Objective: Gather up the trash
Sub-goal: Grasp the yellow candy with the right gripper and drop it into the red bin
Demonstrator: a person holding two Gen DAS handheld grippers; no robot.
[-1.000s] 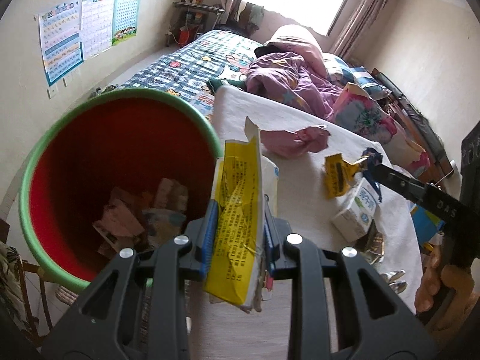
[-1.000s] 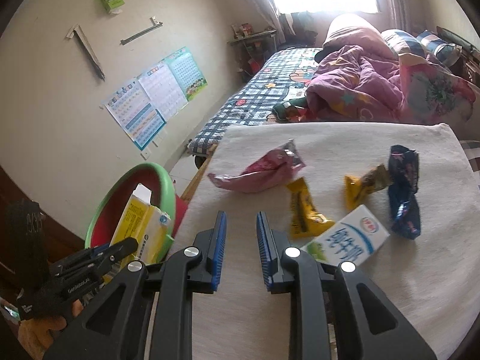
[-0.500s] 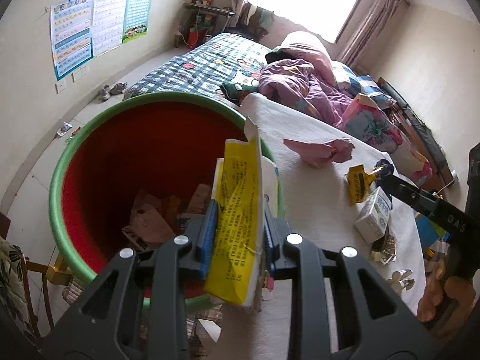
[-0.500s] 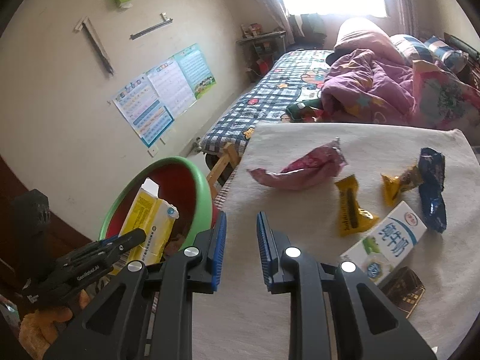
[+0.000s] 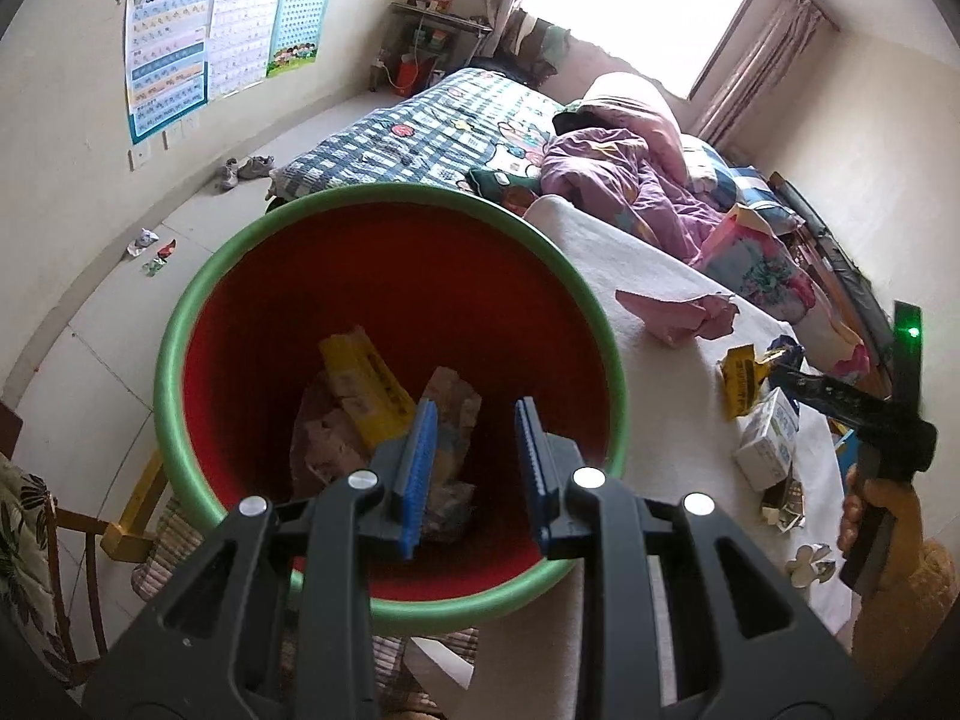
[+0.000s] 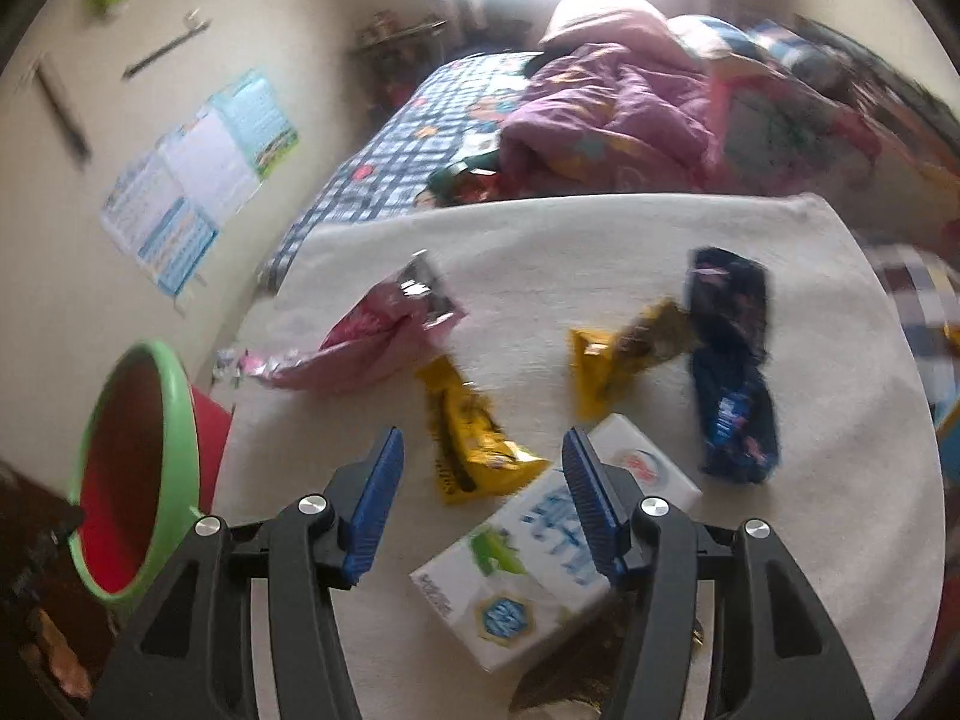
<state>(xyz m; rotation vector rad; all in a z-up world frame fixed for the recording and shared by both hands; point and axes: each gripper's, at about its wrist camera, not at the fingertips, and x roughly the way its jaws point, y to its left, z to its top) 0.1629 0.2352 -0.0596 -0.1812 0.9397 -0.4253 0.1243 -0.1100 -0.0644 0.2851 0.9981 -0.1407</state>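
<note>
My left gripper (image 5: 474, 474) is open and empty, held over the red bin with a green rim (image 5: 180, 324). A yellow carton (image 5: 366, 378) lies inside on other trash. My right gripper (image 6: 480, 504) is open above the white-clothed table (image 6: 840, 480), over a yellow wrapper (image 6: 468, 438) and beside a white milk carton (image 6: 540, 546). A pink wrapper (image 6: 372, 342), a second yellow wrapper (image 6: 618, 354) and a dark blue wrapper (image 6: 732, 372) lie farther back. The bin also shows in the right wrist view (image 6: 144, 468).
A bed with a checked cover (image 5: 432, 126) and purple bedding (image 5: 618, 174) stands behind the table. Small scraps lie on the floor (image 5: 150, 246) left of the bin. A wooden chair (image 5: 54, 540) stands at the lower left.
My left gripper opened and the yellow carton dropped into the bin. My right gripper opened wide and moved toward the wrappers and the milk carton.
</note>
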